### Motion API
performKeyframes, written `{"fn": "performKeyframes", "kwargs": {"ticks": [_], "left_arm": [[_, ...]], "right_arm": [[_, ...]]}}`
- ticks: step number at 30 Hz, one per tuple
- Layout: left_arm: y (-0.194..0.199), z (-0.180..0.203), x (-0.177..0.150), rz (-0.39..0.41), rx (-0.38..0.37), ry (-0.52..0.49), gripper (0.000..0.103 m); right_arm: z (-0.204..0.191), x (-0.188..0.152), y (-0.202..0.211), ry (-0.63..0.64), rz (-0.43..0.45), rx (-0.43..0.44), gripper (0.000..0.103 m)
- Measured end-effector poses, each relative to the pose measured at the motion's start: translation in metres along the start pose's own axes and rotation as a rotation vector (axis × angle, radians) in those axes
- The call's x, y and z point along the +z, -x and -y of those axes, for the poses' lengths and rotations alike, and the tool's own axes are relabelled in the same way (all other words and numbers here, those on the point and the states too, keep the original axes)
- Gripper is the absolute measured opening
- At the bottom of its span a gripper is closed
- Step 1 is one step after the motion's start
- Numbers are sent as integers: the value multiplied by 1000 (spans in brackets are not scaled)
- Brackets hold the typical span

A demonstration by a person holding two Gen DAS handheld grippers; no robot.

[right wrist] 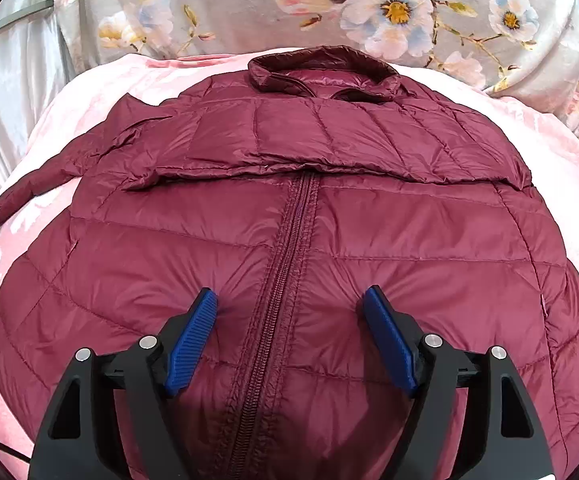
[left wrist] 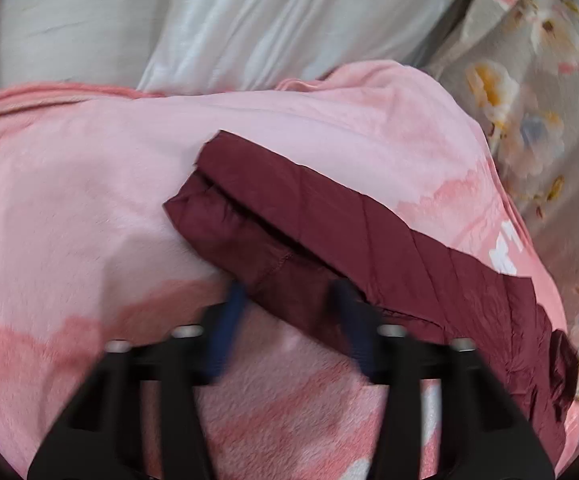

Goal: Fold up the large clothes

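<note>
A maroon quilted jacket [right wrist: 409, 240] lies front up on a pink blanket [right wrist: 101, 92], its zipper [right wrist: 289, 280] closed and its collar [right wrist: 321, 68] at the far end. One sleeve is folded across the chest [right wrist: 329, 140]. The other sleeve [right wrist: 49, 176] stretches out to the left. My right gripper [right wrist: 291, 300] is open, its blue fingers resting on the jacket on either side of the zipper. In the left wrist view that outstretched sleeve [left wrist: 329, 220] lies on the blanket [left wrist: 69, 200]. My left gripper [left wrist: 289, 296], blurred, has its jaws apart around the sleeve's near edge.
A floral sheet [right wrist: 249, 8] covers the bed beyond the blanket and shows again on the right [left wrist: 529, 120]. White satin cloth [left wrist: 249, 20] lies behind the blanket and along the left side [right wrist: 9, 80].
</note>
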State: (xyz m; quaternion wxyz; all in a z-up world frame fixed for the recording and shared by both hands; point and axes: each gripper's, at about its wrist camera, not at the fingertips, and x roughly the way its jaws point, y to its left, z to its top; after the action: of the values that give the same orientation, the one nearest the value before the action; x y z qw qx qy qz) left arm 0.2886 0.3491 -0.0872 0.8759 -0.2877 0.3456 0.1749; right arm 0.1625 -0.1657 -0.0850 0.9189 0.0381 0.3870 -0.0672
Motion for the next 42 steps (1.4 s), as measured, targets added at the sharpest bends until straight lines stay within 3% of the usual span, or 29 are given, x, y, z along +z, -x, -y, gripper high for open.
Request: {"fn": "performKeyframes", "kwargs": {"ticks": [1,2,7,12,17,19,24,27,29,31,33,36,39,42], "left_arm": [[0,2,2,-1,-3,-13,4],[3,10,3,0,-9,-38,1],[48,67,1,95,-53,-186,0],[115,169,-20,153,-234,-381,0],[177,288,-78,168,-461,-591,0],[196,335,-119,143,-551,-681,0],[196,397,-215,25,-636,-823,2],[172,404,-250,-98,-650,-829,5],[162,399,-260,-145,-642,-825,14],[160,391,-257,-152,-652,-805,42],[161,371,-240,-104,-650,-755,49],[151,340,-211,-59,-577,-686,52],[122,312,-182,-63,-462,-607,52],[95,278,-165,-80,-373,-543,52]], "right_arm": [[0,0,0,-1,1,0,74],[1,0,0,-3,2,0,75],[3,-1,6,-13,30,-14,75],[13,-8,33,-61,130,-27,75],[38,-23,57,-119,142,-4,75],[49,-28,66,-125,150,-20,75],[88,-40,87,-142,164,-95,75],[110,-43,91,-154,163,-129,75],[122,-41,91,-158,164,-141,75],[130,-36,91,-163,163,-131,75],[136,-24,89,-168,168,-106,75],[135,3,76,-180,146,-36,76],[128,33,46,-224,73,104,76],[117,50,18,-249,27,174,76]]}}
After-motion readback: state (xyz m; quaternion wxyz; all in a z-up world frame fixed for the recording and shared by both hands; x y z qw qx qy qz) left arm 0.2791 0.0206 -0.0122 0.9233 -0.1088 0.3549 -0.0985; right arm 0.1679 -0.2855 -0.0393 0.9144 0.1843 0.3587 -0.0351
